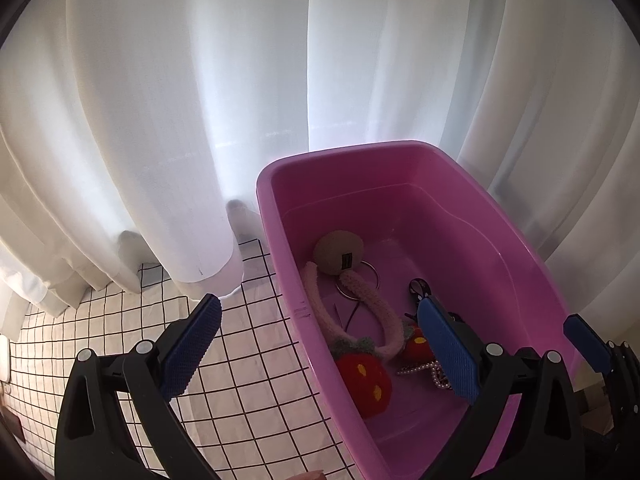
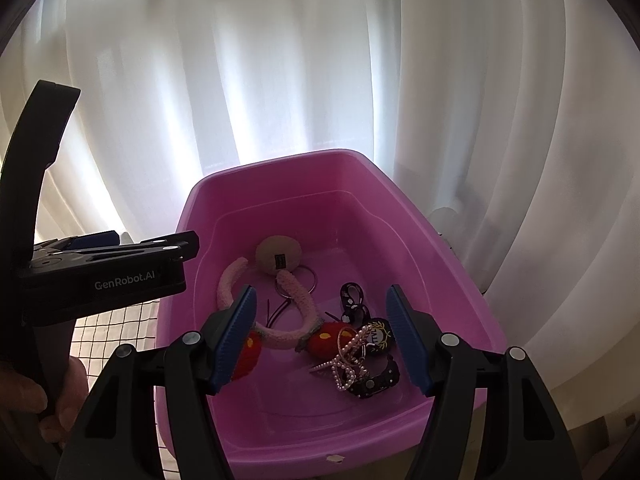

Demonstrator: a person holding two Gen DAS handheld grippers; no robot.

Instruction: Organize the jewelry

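A pink plastic tub point(image 1: 280, 216) point(image 2: 192, 216) holds several accessories: a fuzzy pink headband with red strawberries point(image 1: 362, 376) point(image 2: 324, 338), a beige round pouch point(image 1: 338, 256) point(image 2: 278, 258), a metal ring point(image 1: 370, 272), a pearl bracelet point(image 2: 348, 360) point(image 1: 424, 370), and black items point(image 2: 374, 380). My left gripper point(image 1: 324, 348) is open and empty, straddling the tub's left wall. My right gripper point(image 2: 320, 338) is open and empty, above the tub's contents. The left gripper's body also shows in the right wrist view point(image 2: 108, 276), at the tub's left.
The tub stands on a white tablecloth with a black grid point(image 1: 224, 384). White curtains point(image 1: 200, 100) hang close behind the tub and table. A small white object point(image 1: 4, 356) sits at the far left edge.
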